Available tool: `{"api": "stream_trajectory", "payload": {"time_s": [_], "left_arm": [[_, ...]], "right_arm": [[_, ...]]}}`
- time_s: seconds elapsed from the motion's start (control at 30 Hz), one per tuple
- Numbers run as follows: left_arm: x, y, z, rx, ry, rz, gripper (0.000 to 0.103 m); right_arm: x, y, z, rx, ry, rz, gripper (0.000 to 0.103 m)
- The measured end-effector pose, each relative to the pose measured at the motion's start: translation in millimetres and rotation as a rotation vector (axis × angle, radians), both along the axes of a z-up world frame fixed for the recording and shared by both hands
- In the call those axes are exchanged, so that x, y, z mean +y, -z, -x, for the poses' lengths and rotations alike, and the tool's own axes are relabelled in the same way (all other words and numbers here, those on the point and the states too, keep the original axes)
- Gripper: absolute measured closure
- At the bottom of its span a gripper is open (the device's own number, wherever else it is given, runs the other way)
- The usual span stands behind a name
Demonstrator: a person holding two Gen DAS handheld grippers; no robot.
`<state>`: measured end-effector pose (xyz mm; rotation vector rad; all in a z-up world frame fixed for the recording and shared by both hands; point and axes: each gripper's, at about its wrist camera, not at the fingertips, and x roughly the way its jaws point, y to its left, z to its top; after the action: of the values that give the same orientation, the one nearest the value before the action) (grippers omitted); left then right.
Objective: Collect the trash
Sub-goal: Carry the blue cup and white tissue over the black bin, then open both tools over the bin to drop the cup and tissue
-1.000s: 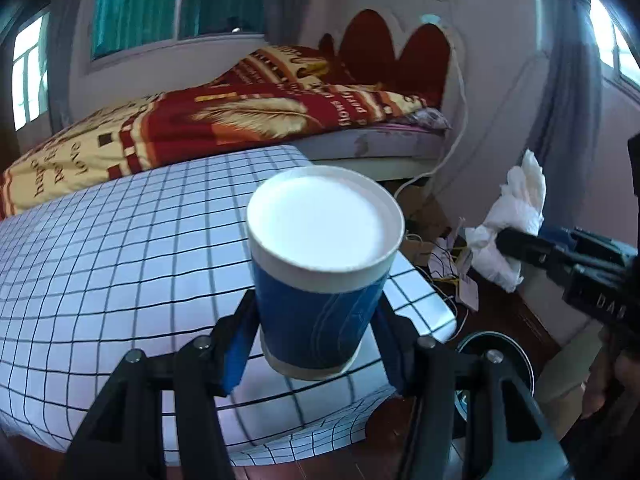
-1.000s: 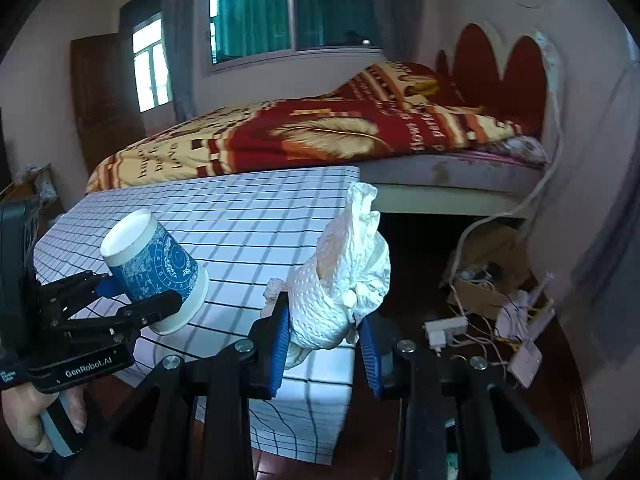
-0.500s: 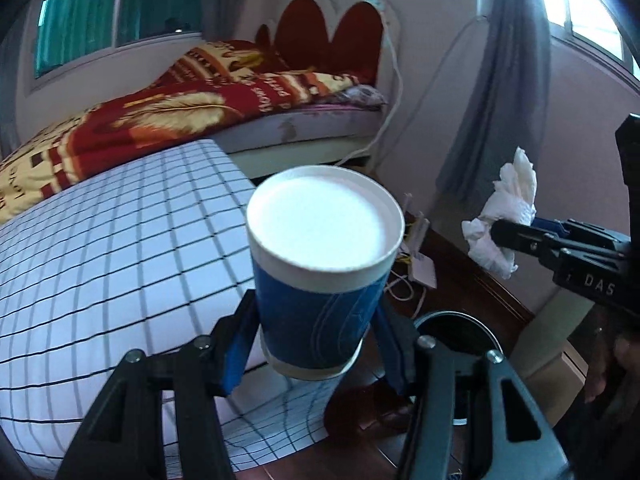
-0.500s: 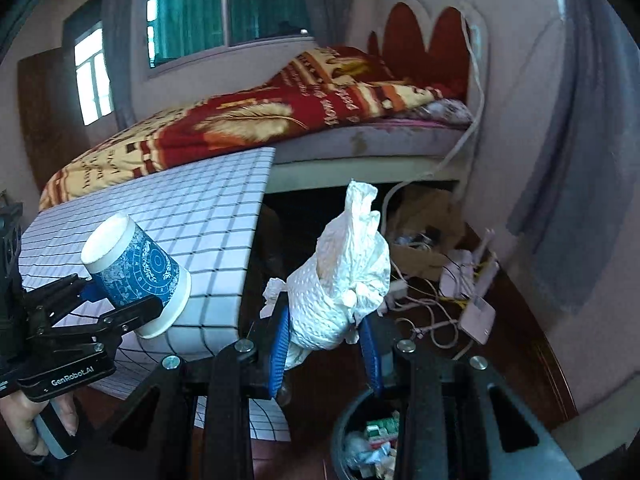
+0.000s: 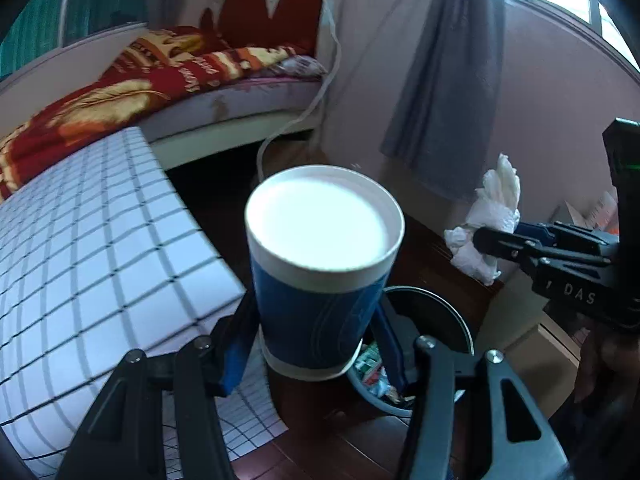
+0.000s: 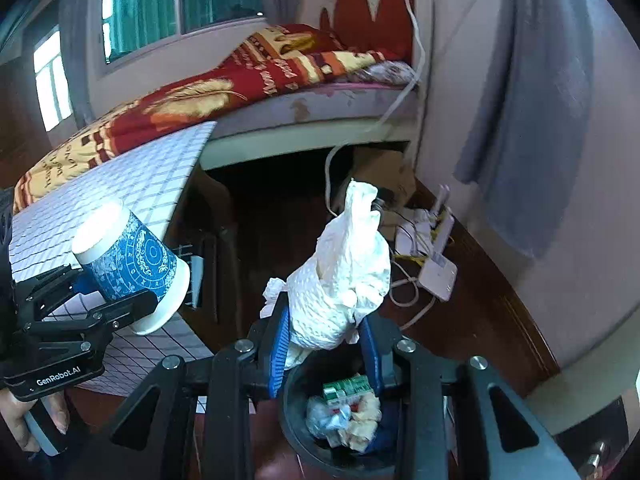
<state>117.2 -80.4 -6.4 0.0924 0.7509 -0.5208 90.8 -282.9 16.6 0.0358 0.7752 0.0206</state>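
A blue paper cup (image 5: 320, 280) is clamped by its lower wall between the blue pads of the left gripper (image 5: 312, 344), and a crumpled white tissue (image 6: 344, 288) is pinched in the narrowly parted jaws of the right gripper (image 6: 324, 344); both are carried in the air. A black trash bin (image 6: 340, 456), already holding wrappers, is seen on the dark wooden floor directly beneath the tissue and just behind the cup. To the left the checked tablecloth (image 5: 92, 248) is draped, while a bed (image 6: 256, 80), a white router (image 6: 438, 270) with tangled cables and a grey curtain (image 6: 532, 120) are ranged behind the bin.
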Motion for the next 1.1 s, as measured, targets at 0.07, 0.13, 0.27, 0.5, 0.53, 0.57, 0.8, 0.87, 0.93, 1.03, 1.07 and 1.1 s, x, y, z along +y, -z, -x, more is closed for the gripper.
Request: {"api": "stream_trajectory", "payload": {"time_s": [0.07, 0.13, 0.27, 0.5, 0.53, 0.57, 0.8, 0.87, 0.93, 1.03, 1.07, 1.1], "left_arm": [[-12, 7, 0, 0.015, 0.027, -0.008, 0.047], [-21, 12, 3, 0.028, 0.047, -0.015, 0.047], [-40, 28, 6, 0.071, 0.092, -0.023, 0.047], [-69, 55, 7, 0.135, 0.153, -0.064, 0.047], [-72, 58, 6, 0.142, 0.156, -0.065, 0.047], [-76, 62, 5, 0.152, 0.159, -0.066, 0.047], [-94, 87, 1, 0.227, 0.17, -0.059, 0.047], [-98, 94, 0, 0.245, 0.172, -0.067, 0.046], [-103, 102, -3, 0.262, 0.172, -0.072, 0.046], [-109, 110, -8, 0.295, 0.174, -0.082, 0.046], [-112, 112, -9, 0.3, 0.181, -0.089, 0.046], [-114, 114, -10, 0.302, 0.186, -0.093, 0.046]], "right_arm": [[-11, 8, 5, 0.019, 0.02, -0.004, 0.069], [-22, 17, 10, 0.037, 0.036, -0.007, 0.069], [-36, 34, 20, 0.075, 0.053, -0.004, 0.069], [-53, 73, 32, 0.158, 0.053, -0.002, 0.068], [-56, 79, 34, 0.168, 0.049, -0.005, 0.068], [-59, 84, 36, 0.177, 0.045, -0.009, 0.068], [-73, 123, 33, 0.24, 0.026, -0.023, 0.068], [-74, 132, 30, 0.254, 0.016, -0.032, 0.068], [-74, 140, 26, 0.265, -0.001, -0.04, 0.068], [-75, 159, 22, 0.304, -0.029, -0.045, 0.068], [-75, 163, 21, 0.314, -0.038, -0.042, 0.068], [-75, 166, 20, 0.319, -0.044, -0.037, 0.068]]}}
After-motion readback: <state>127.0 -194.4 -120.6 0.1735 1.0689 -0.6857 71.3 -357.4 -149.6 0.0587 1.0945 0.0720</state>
